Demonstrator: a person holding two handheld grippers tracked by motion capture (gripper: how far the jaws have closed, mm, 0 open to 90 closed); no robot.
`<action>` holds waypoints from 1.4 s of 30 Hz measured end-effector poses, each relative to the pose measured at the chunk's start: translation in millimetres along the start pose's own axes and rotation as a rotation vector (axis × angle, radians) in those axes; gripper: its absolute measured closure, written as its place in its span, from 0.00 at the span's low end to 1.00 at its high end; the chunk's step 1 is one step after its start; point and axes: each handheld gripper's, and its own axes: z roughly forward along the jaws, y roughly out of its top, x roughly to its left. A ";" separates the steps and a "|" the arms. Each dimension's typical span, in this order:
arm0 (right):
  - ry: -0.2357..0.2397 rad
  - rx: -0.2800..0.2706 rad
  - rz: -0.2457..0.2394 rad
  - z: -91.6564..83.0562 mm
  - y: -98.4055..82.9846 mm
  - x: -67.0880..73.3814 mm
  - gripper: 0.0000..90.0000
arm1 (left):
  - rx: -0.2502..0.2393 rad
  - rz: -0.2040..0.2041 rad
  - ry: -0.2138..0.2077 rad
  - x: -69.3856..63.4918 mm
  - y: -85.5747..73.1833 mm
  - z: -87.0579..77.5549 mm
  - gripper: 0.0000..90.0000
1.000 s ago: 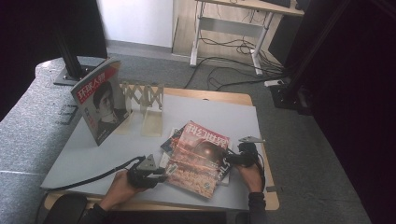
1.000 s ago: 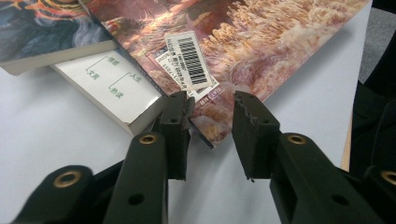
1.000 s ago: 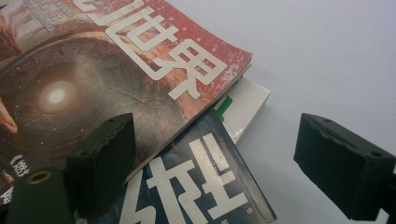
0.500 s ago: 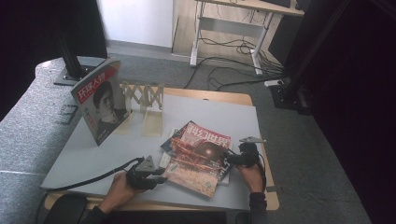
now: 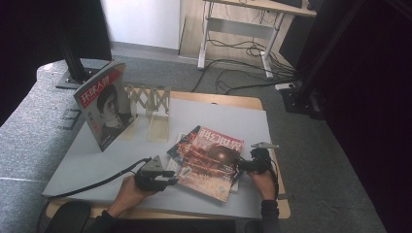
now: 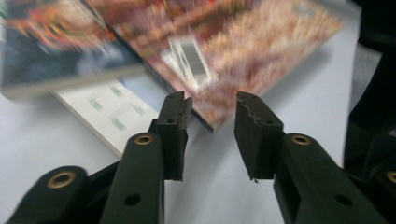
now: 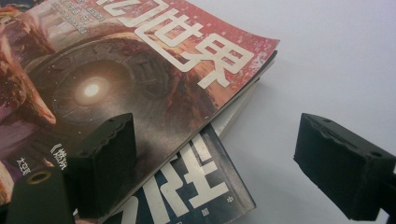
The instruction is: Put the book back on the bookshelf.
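Item, glossy red-covered magazine [image 5: 210, 162] atop the flat stack: left gripper [image 6: 212, 105], jaws parted and closing, is nearing its corner; right gripper [image 7: 229, 154], jaws spread, is straddling its edge; lifting outstanding.

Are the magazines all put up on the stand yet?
Not yet. One portrait magazine already stands at the wooden rack. The red magazine tops the flat pile between the open left gripper and open right gripper; neither grips it. Lifting and standing it, then the others, is left.
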 end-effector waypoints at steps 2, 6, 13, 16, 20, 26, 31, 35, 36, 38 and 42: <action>-0.001 -0.003 0.000 -0.4 0.4 -0.4 0.14 | 0.006 -0.012 0.021 3.8 3.9 -0.9 0.66; -0.001 -0.001 -0.002 -0.1 0.6 0.0 0.14 | 0.074 0.059 0.047 -4.1 6.8 13.3 0.61; 0.001 0.000 0.000 -0.8 0.6 -1.1 0.14 | 0.094 0.078 0.073 -10.8 5.1 22.5 0.64; 0.007 0.001 0.001 -0.6 1.1 -1.5 0.14 | 0.102 0.094 0.087 -13.7 0.3 27.1 0.70; 0.023 0.002 0.006 1.2 2.9 -2.0 0.13 | 0.091 0.083 0.082 -13.6 -1.4 26.3 0.72; 0.066 0.013 0.027 9.7 6.8 -4.7 0.10 | 0.060 0.048 0.067 -11.6 -5.3 26.5 0.72; 0.107 0.022 0.045 20.3 12.3 -11.8 0.04 | 0.058 0.046 0.065 -11.1 -5.8 26.2 0.72; 0.132 0.032 0.047 28.4 18.6 -17.5 0.01 | 0.057 0.045 0.059 -10.2 -6.0 26.1 0.72; 0.137 0.037 0.046 30.3 20.3 -18.7 0.01 | 0.056 0.044 0.058 -10.0 -6.1 26.0 0.72; 0.146 0.038 0.045 34.2 24.1 -20.8 0.01 | 0.055 0.042 0.053 -9.3 -6.4 25.9 0.72; 0.173 0.044 0.033 42.5 32.4 -22.2 0.00 | 0.053 0.040 0.048 -8.7 -6.6 25.8 0.72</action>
